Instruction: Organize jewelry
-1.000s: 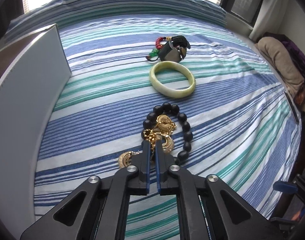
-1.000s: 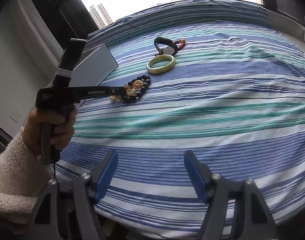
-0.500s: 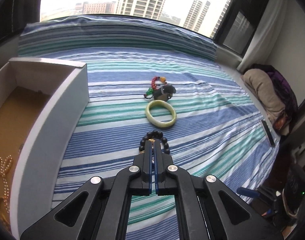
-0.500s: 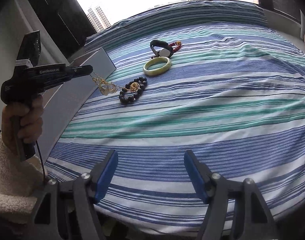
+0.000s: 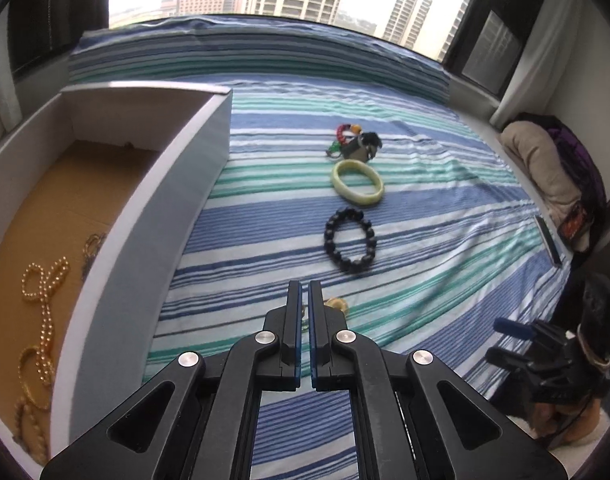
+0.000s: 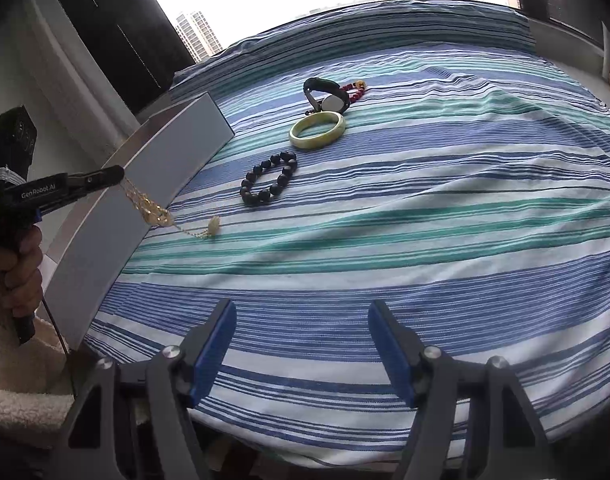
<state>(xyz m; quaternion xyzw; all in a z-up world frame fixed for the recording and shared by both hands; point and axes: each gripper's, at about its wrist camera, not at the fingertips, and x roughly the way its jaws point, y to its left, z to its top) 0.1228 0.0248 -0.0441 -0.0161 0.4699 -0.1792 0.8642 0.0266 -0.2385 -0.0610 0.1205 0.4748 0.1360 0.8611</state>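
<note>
Gold chain up in the air next to the box

The left gripper (image 6: 119, 171) had its jaws pinched on the gold chain (image 6: 153, 210), which dangled beside the white box (image 5: 145, 216) wall, tail end touching the striped bedspread (image 6: 425, 220). The right gripper (image 6: 301, 348) sat spread wide, holding nothing.
</note>
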